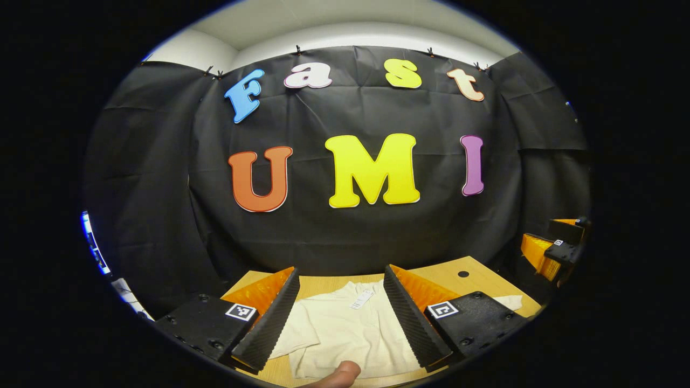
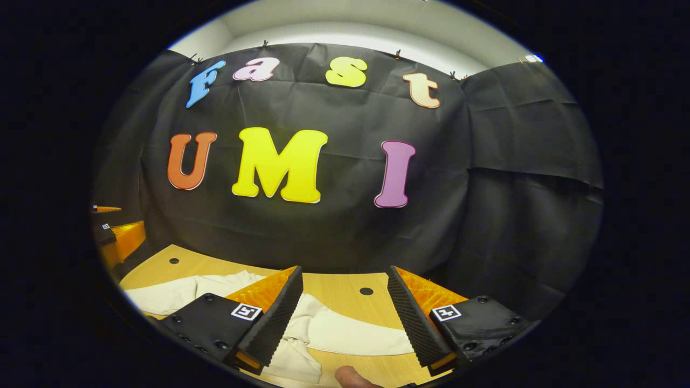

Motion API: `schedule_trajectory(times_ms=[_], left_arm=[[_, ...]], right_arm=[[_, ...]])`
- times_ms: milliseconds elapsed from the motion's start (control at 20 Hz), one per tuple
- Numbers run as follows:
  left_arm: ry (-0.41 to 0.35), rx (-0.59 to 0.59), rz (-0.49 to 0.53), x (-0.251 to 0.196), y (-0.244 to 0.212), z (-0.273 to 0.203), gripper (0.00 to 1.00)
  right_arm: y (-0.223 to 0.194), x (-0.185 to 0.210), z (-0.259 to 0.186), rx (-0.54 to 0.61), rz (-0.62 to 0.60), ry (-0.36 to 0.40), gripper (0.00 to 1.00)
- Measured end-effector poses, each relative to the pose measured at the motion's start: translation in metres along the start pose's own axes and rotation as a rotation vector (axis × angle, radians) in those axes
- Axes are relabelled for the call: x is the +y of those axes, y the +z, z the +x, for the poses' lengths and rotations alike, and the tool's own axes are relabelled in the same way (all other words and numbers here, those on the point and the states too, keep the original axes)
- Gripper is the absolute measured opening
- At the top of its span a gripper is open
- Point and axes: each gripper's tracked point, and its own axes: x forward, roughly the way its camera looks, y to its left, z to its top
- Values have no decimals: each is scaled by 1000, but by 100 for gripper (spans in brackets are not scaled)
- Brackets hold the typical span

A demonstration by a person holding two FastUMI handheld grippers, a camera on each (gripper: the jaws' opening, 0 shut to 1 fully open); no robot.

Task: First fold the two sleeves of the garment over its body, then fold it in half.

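Both grippers hung above the table [image 1: 474, 267] with fingers spread, nothing between them: left gripper [image 1: 341, 318], right gripper [image 2: 345, 318]. A fingertip [image 1: 339, 374] of the holding hand showed at the near edge in the left gripper view.

The shirt [image 1: 345, 328], pale cream, lay flat on the table, collar toward the far side. In the left gripper view one short sleeve [image 1: 294, 328] lay out to the left of the body. In the right gripper view the other sleeve [image 2: 356, 337] stretched out to the right across the wood. As they lay, neither sleeve was over the body.

Risks, judged:
- Thin cloth on smooth wood: a pinch at the cuff might drag the whole shirt rather than fold the sleeve.
- Fingers coming down too shallow could miss the single layer; too deep, catch body fabric too.
- Loose folds near the right armpit could bunch.

Writing: a white tag [image 1: 361, 299] sat inside the collar; its print was too small to read. Square markers on the gripper bodies carried no readable text.
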Motion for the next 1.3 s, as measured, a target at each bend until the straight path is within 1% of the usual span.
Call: schedule_trajectory(times_ms=[100,150,200,250,350,450,550,650,750,850,950,1100,1200,1300], left_arm=[[14,5,-6,0,0,0,99],[35,19,-11,2,-4,0,99],[50,33,-21,3,-8,0,99],[61,38,-35,3,-9,-2,99],[96,51,-39,2,-11,-3,99],[128,57,-6,-1,-12,-6,99],[129,72,32,-13,-16,-6,99],[123,72,35,-26,-13,-10,99],[135,73,35,-40,-10,-14,99],[150,70,32,-50,-6,-17,99],[180,80,36,-57,-4,-19,99],[210,71,17,-60,2,-24,99],[213,71,8,-62,4,-25,99],[199,69,6,-65,4,-21,99]], right_arm=[[-9,-21,12,7,2,-34,99],[-16,-36,21,13,-8,-61,96],[-26,-51,29,21,-20,-86,96],[-38,-66,38,32,-29,-109,98],[-71,-98,57,84,-34,-152,99],[-106,-132,72,136,-32,-203,99],[-142,-169,86,185,-14,-267,100],[-184,-197,99,267,6,-305,100],[-226,-219,111,356,44,-332,100],[-264,-233,122,440,76,-348,100],[-293,-246,129,512,91,-353,100],[-335,-257,131,646,130,-340,100],[-349,-255,131,708,142,-328,100],[-355,-253,128,753,154,-318,100]])
